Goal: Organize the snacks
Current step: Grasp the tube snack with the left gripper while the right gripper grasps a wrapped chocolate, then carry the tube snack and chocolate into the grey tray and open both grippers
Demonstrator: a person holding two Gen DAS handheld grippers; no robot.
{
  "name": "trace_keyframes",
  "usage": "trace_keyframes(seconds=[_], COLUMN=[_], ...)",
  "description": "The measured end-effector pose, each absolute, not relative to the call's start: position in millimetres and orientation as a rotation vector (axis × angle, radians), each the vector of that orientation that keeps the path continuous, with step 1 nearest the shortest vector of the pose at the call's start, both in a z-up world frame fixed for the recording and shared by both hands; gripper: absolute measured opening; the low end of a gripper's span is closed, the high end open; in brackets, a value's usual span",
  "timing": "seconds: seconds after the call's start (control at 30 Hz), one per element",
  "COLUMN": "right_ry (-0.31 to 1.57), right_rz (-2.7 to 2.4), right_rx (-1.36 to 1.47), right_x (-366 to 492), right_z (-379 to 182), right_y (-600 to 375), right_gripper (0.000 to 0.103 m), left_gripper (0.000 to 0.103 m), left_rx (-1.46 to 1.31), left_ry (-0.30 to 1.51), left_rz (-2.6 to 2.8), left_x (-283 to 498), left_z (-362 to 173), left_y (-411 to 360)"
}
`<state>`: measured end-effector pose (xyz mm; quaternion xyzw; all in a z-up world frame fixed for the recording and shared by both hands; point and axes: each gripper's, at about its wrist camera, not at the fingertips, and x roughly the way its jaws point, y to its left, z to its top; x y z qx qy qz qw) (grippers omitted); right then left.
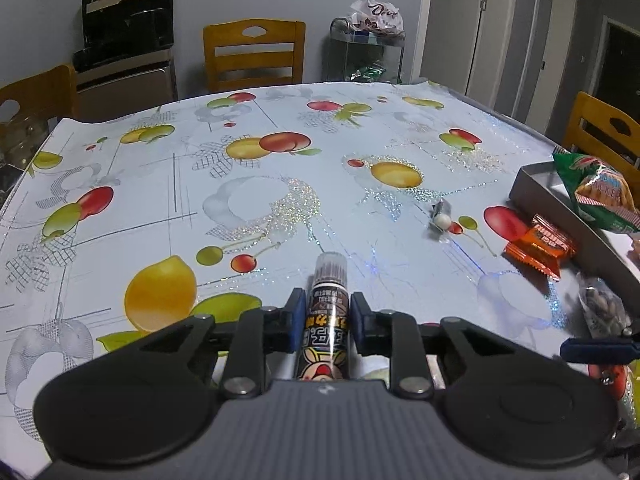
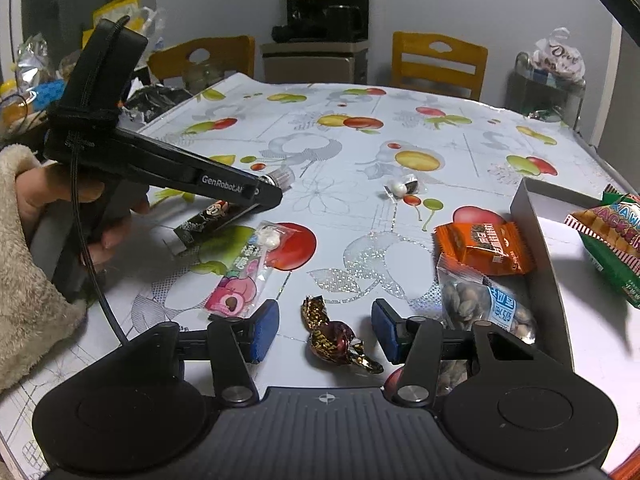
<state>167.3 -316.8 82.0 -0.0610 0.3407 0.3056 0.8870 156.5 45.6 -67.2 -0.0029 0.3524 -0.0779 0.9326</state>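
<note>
- The left gripper is clamped on a slim dark-brown cylindrical snack tube with a clear ribbed cap; its blue pads press the printed body from both sides, the cap pokes out ahead of the fingertips, and the tail runs back under the gripper body
- In the right wrist view that tube slants low over the fruit-patterned glossy surface; whether its lower end touches cannot be told
- The tube looks light and stiff with a slick wrapper, so it may twist or slide in the pads; a hold nearer its middle would probably steady it better than one close to the cap
- The right gripper stands open, pads apart on either side of a gold-and-maroon foil-wrapped candy with twisted ends, not touching it
- That candy lies on the surface near the camera; it seems tiny, light and crinkly, with a firm centre and flimsy twists, so the plump middle is the place to pinch
- A grey shallow cardboard box sits at the right, with a green-and-red crackers bag in it, likely the place for the snacks
- Just beside the box wall lie an orange snack packet and a clear bag of nuts, both soft pouches best gripped at a flat part
</note>
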Motion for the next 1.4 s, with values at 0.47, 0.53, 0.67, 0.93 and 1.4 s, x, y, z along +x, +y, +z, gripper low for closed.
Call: trace_keyframes(seconds=[0.47,0.53,0.67,0.93,1.4], right_ry=[0.706,0.69,0.653,0.601,0.506], right_rz=[0.65,0.657,0.657,0.671,0.604], right_rx=[-0.114,-0.108,-0.091,-0.053,-0.011], right_x=[160.0,156.0,150.5,142.1,134.3], right_z=[82.1,85.4,94.7,107.2,131.3], right_y=[-327.7,-332.6,-344.4,-359.0,-398.6], right_gripper=[0.024,0.024,0.024,0.024,0.024], left_gripper=[0.019,0.019,0.019,0.019,0.018], left_rx=[0.013,0.015,0.011,0.015,0.05], left_ry=[0.73,0.723,0.677,0.617,0.486], left_rz=[-0.145,-0.128,-0.102,-0.107,-0.197], left_x=[150.4,143.8,119.9,84.3,49.2], left_z=[-64.3,-60.0,-45.6,-18.3,36.1], left_y=[42.0,42.3,41.8,33.7,-3.0])
